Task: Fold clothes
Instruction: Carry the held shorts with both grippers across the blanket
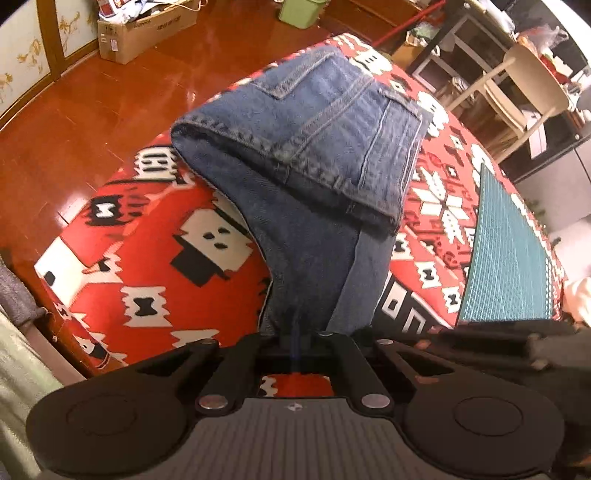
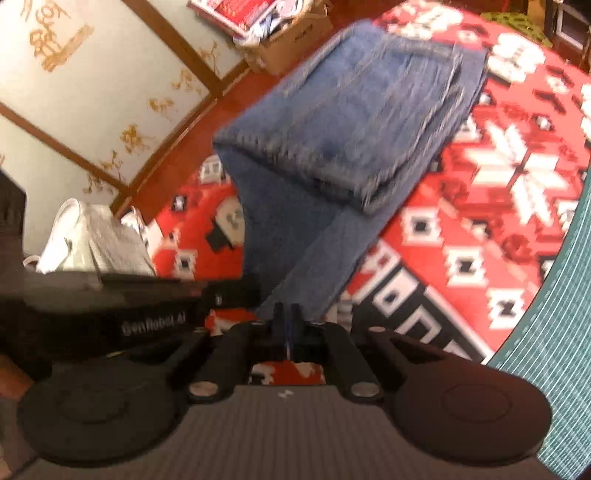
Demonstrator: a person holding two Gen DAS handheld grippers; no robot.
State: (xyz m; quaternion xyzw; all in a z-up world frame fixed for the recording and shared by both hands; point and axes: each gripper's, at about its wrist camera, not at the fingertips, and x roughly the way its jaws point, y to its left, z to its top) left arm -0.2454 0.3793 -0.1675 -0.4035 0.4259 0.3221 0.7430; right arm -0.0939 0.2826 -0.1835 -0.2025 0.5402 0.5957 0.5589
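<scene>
Centrally, jeans (image 1: 314,155) lie partly folded on a red patterned cloth (image 1: 155,266), far end doubled over, near end lifted off it. Left gripper (image 1: 295,338) has its jaws clamped on the near denim edge; right gripper (image 2: 286,314) likewise, just beside it. Green mat (image 1: 509,251) lies right of the jeans. Cardboard box (image 1: 144,29) sits on the far floor. Right view blurred.
</scene>
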